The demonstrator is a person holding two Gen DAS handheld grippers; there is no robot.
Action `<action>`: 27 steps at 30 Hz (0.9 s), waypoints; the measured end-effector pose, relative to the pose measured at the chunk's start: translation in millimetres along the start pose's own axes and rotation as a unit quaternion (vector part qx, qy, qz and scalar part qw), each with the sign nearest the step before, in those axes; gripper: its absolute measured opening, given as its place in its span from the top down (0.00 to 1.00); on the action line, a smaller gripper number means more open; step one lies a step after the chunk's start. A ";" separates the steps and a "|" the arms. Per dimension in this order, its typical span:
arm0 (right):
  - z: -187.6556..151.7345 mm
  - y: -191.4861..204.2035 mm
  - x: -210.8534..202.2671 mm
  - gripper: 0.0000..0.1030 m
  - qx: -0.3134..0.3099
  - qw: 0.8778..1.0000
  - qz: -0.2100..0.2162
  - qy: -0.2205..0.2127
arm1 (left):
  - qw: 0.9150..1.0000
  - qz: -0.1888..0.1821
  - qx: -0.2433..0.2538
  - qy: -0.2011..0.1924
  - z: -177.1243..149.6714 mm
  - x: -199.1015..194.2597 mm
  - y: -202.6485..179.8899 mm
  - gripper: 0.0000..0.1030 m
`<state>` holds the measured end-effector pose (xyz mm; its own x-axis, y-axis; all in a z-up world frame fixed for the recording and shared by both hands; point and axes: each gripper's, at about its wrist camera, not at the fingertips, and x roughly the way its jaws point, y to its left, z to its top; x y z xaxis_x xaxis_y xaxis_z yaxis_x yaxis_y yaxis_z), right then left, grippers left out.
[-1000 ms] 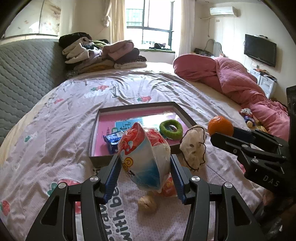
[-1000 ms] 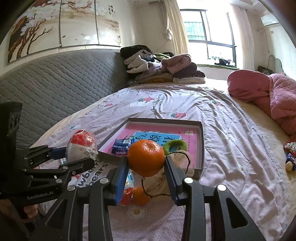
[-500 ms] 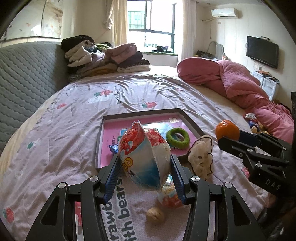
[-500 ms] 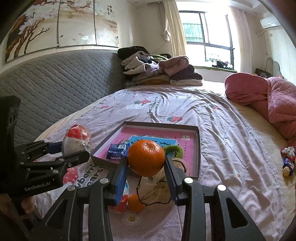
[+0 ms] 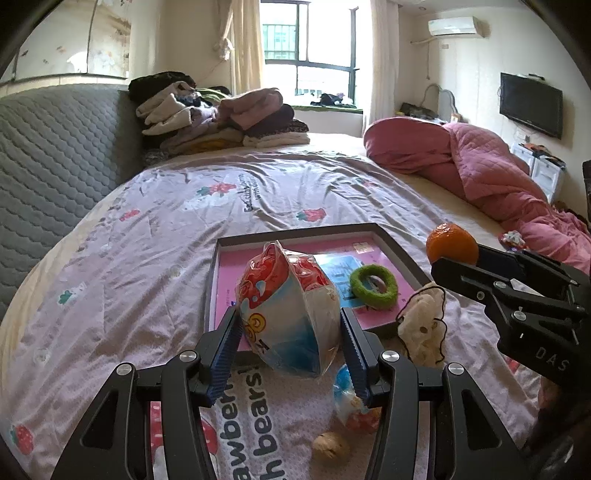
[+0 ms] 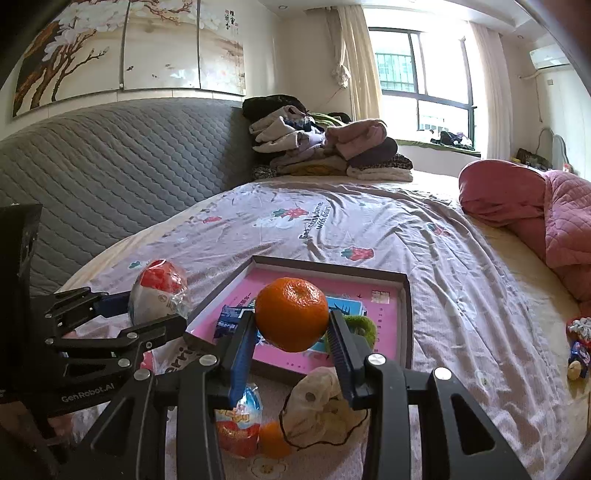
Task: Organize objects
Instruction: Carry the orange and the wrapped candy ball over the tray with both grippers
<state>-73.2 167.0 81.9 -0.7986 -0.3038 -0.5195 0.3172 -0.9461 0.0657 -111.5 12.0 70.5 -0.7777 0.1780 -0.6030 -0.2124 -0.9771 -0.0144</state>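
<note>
Site: home bedroom | Evidence: bed (image 5: 258, 206) with strawberry-print sheet, quilted headboard (image 6: 110, 177), folded clothes pile (image 5: 218, 122), pink quilt (image 5: 480, 166), wall TV (image 5: 532, 105), air conditioner (image 5: 452, 26)

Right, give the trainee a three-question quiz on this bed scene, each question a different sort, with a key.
1. True or false: the left gripper is shut on the snack bag.
2. What does the right gripper hold? A) walnut B) orange C) green ring
3. Fill in: the green ring lies inside the ____.

Key: 1 true. 2 B. 3 tray.
</note>
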 end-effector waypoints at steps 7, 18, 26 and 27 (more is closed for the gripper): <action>7.1 2.1 10.9 0.62 -0.009 1.000 0.002 0.001 | 1.000 0.004 0.002 0.001 8.0 8.9 5.8 0.47; 26.5 -0.6 18.9 0.62 -0.017 1.000 0.002 -0.011 | 1.000 0.015 0.005 0.002 26.3 24.5 15.8 0.47; 43.8 -14.1 25.4 0.61 -0.017 1.000 -0.010 -0.021 | 1.000 0.027 0.009 -0.007 43.1 37.8 26.9 0.47; 45.5 -16.3 26.6 0.61 -0.016 1.000 -0.012 -0.022 | 1.000 0.027 0.006 -0.007 45.3 39.6 29.0 0.47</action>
<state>-122.9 169.1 105.8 -0.8276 -0.2863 -0.4828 0.3130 -0.9494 0.0265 -175.3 -4.0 82.3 -0.7962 0.1268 -0.5916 -0.1765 -0.9839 0.0267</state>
